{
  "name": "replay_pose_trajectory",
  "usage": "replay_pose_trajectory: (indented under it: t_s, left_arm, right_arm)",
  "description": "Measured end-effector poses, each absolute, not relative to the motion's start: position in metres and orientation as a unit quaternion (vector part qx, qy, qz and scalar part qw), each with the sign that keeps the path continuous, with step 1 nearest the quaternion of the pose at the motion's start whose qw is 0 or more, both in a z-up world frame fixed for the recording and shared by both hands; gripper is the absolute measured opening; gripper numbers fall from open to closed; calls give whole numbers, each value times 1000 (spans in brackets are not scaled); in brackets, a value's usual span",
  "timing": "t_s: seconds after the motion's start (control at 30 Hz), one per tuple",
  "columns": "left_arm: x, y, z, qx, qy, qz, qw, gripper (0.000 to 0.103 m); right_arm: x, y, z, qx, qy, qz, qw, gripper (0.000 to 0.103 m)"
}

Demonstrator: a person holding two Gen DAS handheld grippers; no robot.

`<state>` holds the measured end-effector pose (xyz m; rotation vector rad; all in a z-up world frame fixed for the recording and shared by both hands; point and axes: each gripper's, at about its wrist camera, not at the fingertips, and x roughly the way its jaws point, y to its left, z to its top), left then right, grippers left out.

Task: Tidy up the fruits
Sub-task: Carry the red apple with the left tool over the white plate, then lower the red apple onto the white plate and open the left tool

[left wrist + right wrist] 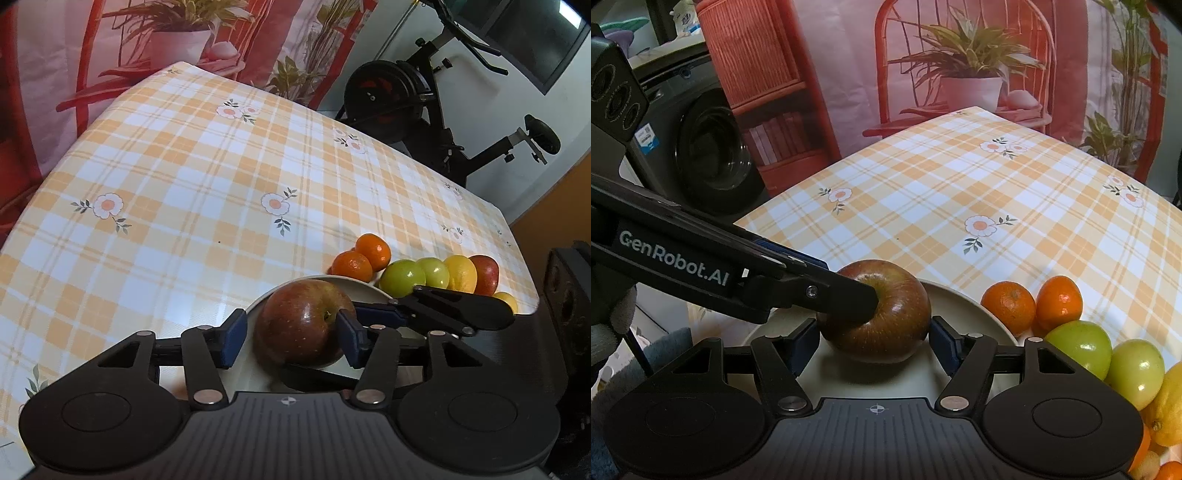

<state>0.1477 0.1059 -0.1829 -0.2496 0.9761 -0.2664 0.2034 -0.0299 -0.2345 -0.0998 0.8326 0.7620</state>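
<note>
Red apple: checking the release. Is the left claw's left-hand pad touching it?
Apart. The left wrist view shows a strip of pale plate between that blue pad and the red apple's side.

An apple (303,323) sits on a plate (964,295) at the counter's (221,166) near edge, between both grippers' jaws. Beyond the plate's far rim lie two oranges (362,258); beside them, a row of fruit (439,275) runs rightward.

Both wrist views look steeply down over the bench (184,166), close to the same red apple (301,323) at lower centre.
</note>
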Motion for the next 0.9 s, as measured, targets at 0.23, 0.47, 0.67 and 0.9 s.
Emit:
replay_pose_trajectory:
  t_s: [0.23,0.47,0.67,0.9]
  left_arm:
    - [145,103,-181,-114,463,-117,871,58]
    - [140,93,-176,-90,453,-92,882,57]
    - [137,87,-169,-85,441,-70,891,56]
    - [129,66,-156,-67,410,-61,908,56]
  right_arm:
    - [190,-56,-226,-20,373,348,860,61]
    - [172,-111,-219,27,342,303,889,62]
    - [160,-153,-217,37,320,260,910,62]
    - [144,-178,-219,28,307,230,923,63]
